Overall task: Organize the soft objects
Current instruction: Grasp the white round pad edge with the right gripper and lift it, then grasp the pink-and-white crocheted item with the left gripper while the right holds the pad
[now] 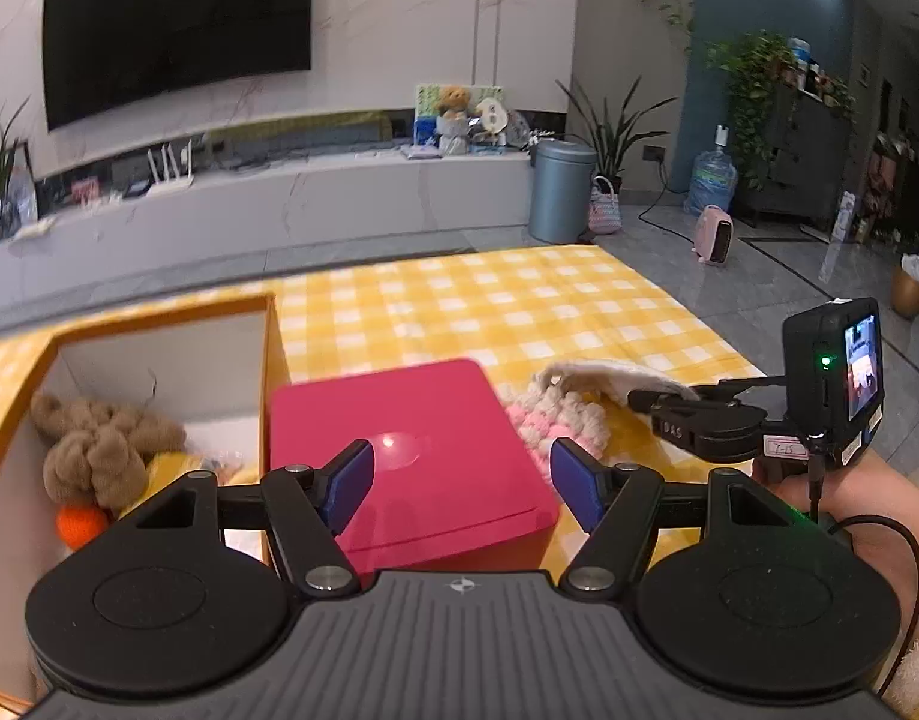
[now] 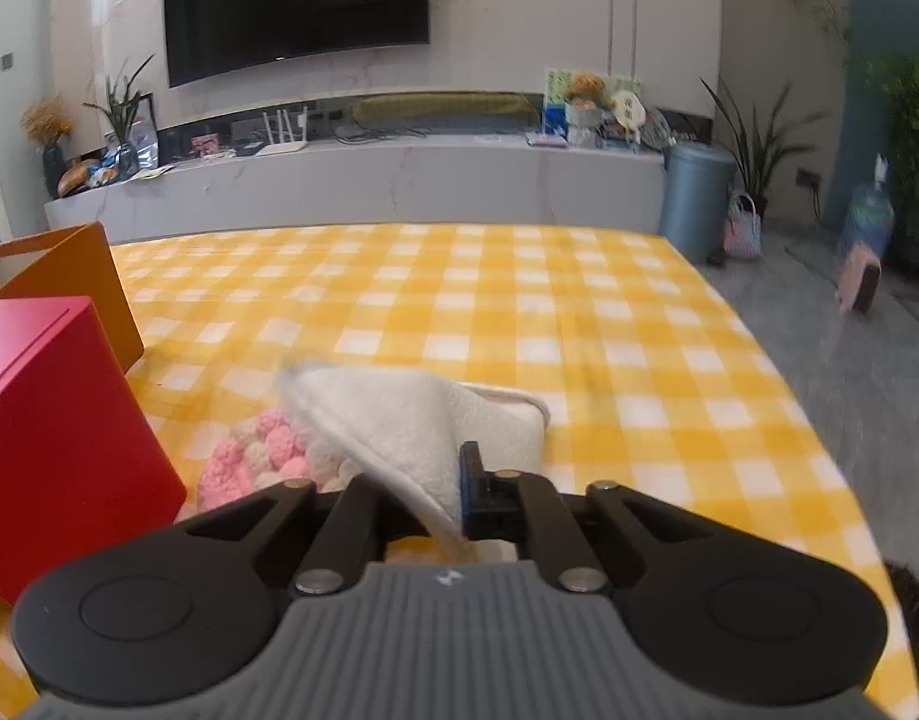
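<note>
My right gripper is shut on a white fleecy cloth, lifting its near edge off the yellow checked table. That cloth lies partly over a pink and white knitted piece, which also shows in the left wrist view. My left gripper is open above a closed pink box, with nothing between its blue pads. Left of it, an open orange box holds a brown plush toy and an orange ball.
The pink box and the orange box stand at the left in the right wrist view. A TV unit, a blue bin and plants lie beyond the table's far edge. A person's hand holds the right gripper.
</note>
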Demonstrator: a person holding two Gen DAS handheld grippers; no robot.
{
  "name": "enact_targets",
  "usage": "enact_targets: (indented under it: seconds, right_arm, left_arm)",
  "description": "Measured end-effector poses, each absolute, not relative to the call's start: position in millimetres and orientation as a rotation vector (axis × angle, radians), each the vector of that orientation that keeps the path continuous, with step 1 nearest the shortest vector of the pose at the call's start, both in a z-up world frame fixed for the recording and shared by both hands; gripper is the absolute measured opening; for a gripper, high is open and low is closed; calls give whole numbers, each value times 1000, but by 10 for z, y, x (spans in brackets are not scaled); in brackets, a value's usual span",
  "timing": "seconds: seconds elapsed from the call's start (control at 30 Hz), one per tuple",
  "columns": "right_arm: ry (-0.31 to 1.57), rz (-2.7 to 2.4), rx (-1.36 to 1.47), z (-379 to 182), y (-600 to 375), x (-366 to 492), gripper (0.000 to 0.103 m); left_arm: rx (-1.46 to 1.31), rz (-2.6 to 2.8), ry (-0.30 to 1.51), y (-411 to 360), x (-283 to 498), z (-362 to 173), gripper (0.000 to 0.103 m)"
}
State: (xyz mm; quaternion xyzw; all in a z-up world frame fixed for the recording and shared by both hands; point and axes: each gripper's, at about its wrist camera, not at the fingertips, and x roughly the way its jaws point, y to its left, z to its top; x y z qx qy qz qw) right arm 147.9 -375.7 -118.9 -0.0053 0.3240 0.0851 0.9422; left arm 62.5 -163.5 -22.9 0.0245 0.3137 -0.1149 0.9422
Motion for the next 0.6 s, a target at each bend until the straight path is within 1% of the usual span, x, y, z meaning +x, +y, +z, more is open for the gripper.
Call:
enact_targets:
  seconds: [0.07,0.17,0.27,0.37,0.47,0.6]
  right_arm:
    - [643,178,1,-1043,-3761,1427,3]
    - [568,181,-12,-662,-3779,1285,2]
    - [616,102,-29,-365,-3800,1167,2]
    - [620,63,-33,-269,-3921,982,2]
    - [658,19,6,-303,-4143,932,2]
    - [685,-60,27,-387,-4363,948,3]
  left_arm:
    - [86,-240,630,-1695,610,-193,80]
    - [148,-234,626,-1824,632,-150,80]
    - [205,-226,603,-1990,707,-110,80]
    - [214,-255,606,-2113,857,-91,84]
    - [198,-332,680,-2247,1078,-146,86]
    - [210,-438,846,-2483,1523,-380,86]
